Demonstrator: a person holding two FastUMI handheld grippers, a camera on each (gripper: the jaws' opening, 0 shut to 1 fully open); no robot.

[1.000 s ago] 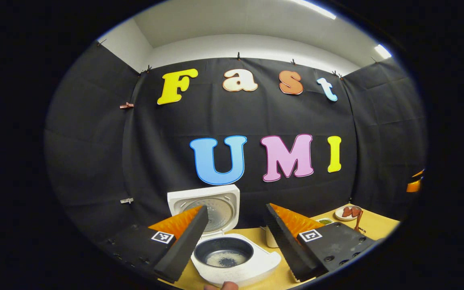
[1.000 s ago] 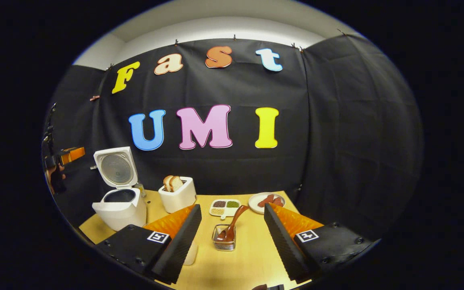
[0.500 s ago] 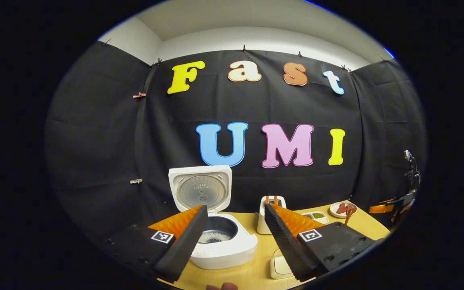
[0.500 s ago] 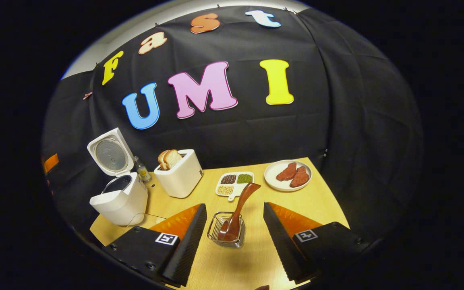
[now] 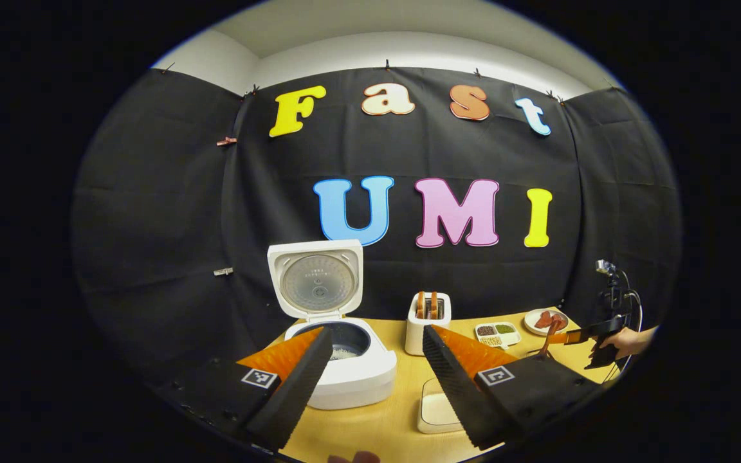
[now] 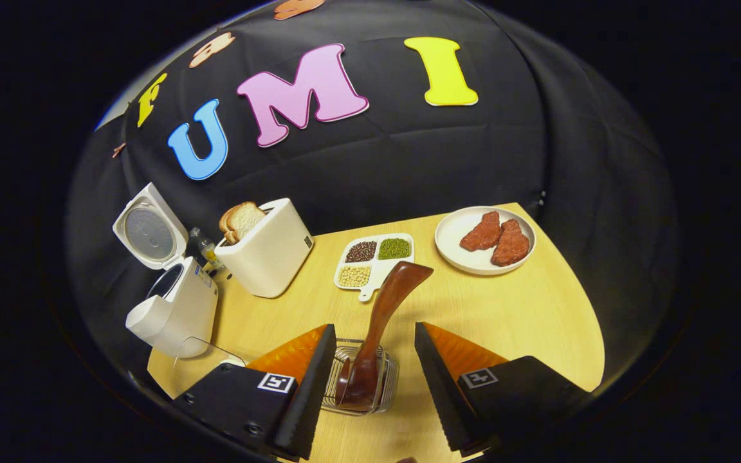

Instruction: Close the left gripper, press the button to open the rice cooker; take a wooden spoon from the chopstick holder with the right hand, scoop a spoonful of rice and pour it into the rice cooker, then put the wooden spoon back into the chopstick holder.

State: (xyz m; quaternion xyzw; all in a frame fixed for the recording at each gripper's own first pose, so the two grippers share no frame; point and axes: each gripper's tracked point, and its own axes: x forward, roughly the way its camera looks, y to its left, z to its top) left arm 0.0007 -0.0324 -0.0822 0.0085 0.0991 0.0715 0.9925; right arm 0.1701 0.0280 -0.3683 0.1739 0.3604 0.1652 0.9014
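The white rice cooker (image 5: 351,379) stands with its lid (image 5: 316,280) up, and white rice lies in the dark pot (image 5: 343,351). My left gripper (image 5: 375,341) hangs open a little short of it, holding nothing. The dark wooden spoon (image 6: 384,315) leans up and to the right out of the wire chopstick holder (image 6: 388,386). My right gripper (image 6: 374,329) is open just above the holder, a finger on either side of the spoon without touching it. The left gripper view also has that right gripper (image 5: 586,334), held by a hand (image 5: 628,339), over the spoon (image 5: 546,344).
On the wooden table (image 6: 525,308) stand a white toaster (image 6: 267,251) with bread, a divided dish of beans (image 6: 374,257) and a plate (image 6: 454,257) with red slices. A small bottle (image 6: 203,247) stands behind the cooker (image 6: 174,308). A white lidded box (image 5: 438,411) sits near my left fingers.
The left gripper has drawn back from the open cooker. The right gripper has dropped and tilted down toward the holder, so the spoon now stands between its fingers.
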